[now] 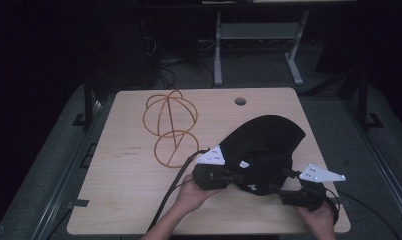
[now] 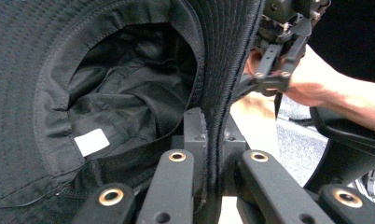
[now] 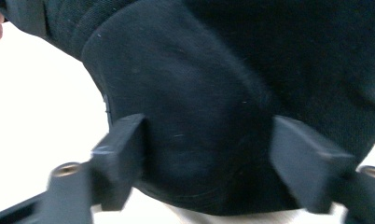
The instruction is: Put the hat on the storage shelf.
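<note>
A black fabric hat point(image 1: 266, 142) lies tipped on the light wooden table point(image 1: 124, 190), its opening facing the person. In the left gripper view my left gripper point(image 2: 212, 135) is shut on the stitched brim of the hat point(image 2: 129, 84), whose lining carries a white label point(image 2: 91, 141). From above, the left gripper point(image 1: 233, 175) sits at the hat's near left edge. My right gripper point(image 3: 206, 158) stands open, its jaws spread on either side of the hat's rounded crown point(image 3: 213, 70). The right gripper point(image 1: 286, 192) is at the hat's near right side.
A gold wire stand point(image 1: 170, 127) made of rings lies on the table's back left. A round cable hole point(image 1: 240, 101) is near the far edge. Cables point(image 1: 169, 195) trail toward the front edge. Desk legs point(image 1: 218, 50) stand on the dark floor beyond.
</note>
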A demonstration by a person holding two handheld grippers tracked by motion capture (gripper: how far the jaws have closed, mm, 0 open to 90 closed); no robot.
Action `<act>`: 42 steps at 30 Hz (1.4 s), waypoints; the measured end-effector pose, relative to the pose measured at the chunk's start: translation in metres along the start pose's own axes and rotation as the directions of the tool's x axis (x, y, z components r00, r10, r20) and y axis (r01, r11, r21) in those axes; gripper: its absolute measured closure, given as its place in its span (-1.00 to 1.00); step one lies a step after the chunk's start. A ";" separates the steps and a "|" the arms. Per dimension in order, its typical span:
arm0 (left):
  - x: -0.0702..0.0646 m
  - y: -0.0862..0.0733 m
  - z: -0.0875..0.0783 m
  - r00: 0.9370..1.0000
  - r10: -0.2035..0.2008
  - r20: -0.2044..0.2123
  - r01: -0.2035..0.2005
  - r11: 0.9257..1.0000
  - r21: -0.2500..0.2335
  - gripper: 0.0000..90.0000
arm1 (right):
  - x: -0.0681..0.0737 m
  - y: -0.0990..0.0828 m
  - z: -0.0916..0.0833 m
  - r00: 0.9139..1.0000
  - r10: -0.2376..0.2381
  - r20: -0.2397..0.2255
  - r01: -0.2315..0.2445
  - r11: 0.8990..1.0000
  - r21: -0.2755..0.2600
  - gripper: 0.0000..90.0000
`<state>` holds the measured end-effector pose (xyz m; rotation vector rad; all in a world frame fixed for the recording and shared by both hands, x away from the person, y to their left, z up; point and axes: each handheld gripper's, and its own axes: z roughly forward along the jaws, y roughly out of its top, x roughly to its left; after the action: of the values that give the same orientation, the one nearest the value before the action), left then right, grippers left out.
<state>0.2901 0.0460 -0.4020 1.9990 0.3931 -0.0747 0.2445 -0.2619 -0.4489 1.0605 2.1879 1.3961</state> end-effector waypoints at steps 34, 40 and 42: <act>-0.006 -0.004 -0.040 0.989 0.068 -0.129 -0.063 0.997 0.041 0.21 | 0.005 0.013 -0.018 0.992 -0.117 0.051 0.119 0.992 -0.044 0.97; -0.005 -0.014 -0.051 0.985 0.065 -0.159 -0.059 0.997 0.045 0.15 | 0.003 0.024 -0.029 0.987 -0.141 0.072 0.145 0.988 -0.050 0.98; -0.005 -0.017 -0.053 0.984 0.066 -0.164 -0.059 0.997 0.050 0.14 | 0.003 0.025 -0.030 0.988 -0.140 0.070 0.143 0.988 -0.050 0.98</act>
<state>0.2738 0.0982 -0.3918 2.0673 0.4372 0.1236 0.2340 -0.2720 -0.4125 0.9002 2.1205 1.3311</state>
